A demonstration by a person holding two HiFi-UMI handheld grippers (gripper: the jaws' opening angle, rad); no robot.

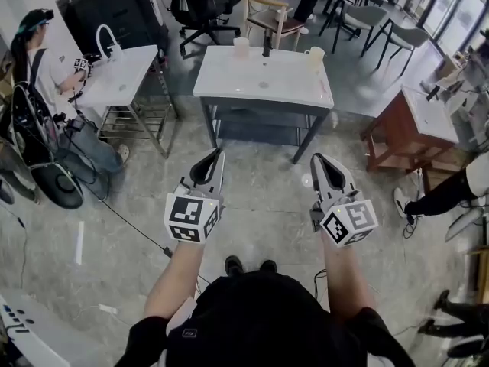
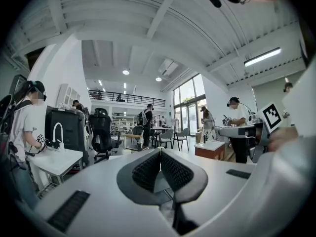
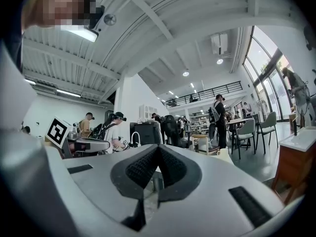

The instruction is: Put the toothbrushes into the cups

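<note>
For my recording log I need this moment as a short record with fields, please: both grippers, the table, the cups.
left gripper: shut, empty, held level
right gripper: shut, empty, held level
table: white, ahead, beyond both grippers
left cup: upright, far edge
right cup: upright, far right corner
dark object: between the cups, too small to name
toothbrushes: cannot make out

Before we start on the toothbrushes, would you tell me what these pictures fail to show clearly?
1. Toothbrushes: head view, none identifiable; the dark upright thing on the white table is too small to name.
2. Insides of the left cup and right cup: head view, too small and distant.
3. Tabletop in both gripper views: mostly blocked by the shut left gripper and right gripper themselves.
</note>
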